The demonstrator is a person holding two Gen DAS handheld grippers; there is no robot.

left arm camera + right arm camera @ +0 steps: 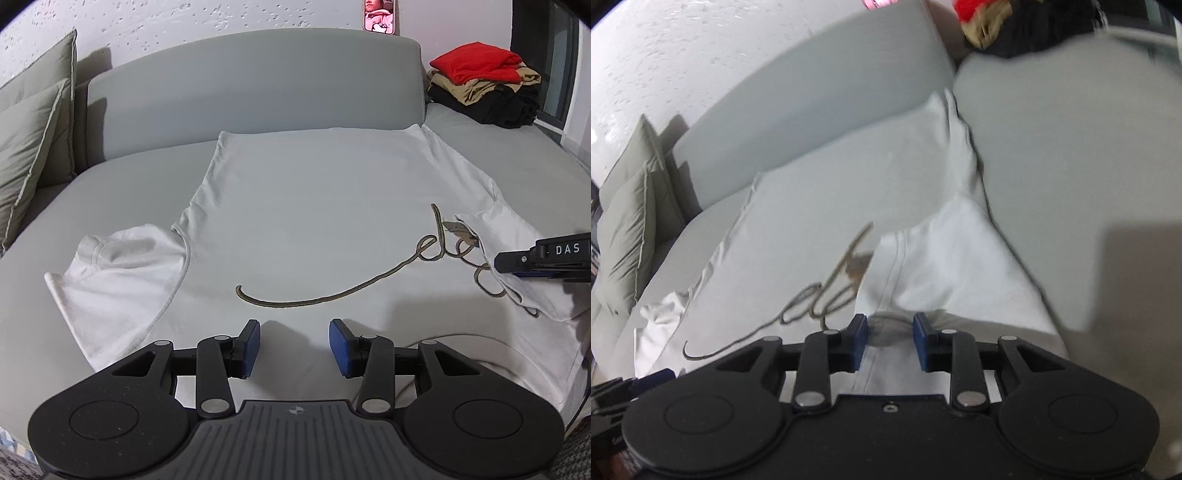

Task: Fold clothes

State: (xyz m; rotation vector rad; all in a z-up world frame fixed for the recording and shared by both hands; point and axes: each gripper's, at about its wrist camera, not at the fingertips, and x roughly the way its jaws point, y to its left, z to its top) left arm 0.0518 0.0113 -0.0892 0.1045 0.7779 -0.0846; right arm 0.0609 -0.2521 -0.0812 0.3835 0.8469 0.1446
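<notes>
A white T-shirt with brown script lettering lies spread flat on a grey sofa seat. Its one sleeve lies out flat at the left. The other sleeve is folded in over the chest, covering the end of the lettering. My left gripper hovers open over the shirt's near part, nothing between its blue pads. My right gripper is low over the folded sleeve. Its jaws stand apart, with cloth lying under the gap and not pinched. It enters the left wrist view from the right edge.
A stack of folded clothes, red on top of tan and black, sits at the back right of the seat. Grey-green cushions lean at the left. The sofa backrest runs behind the shirt, with a phone propped above it.
</notes>
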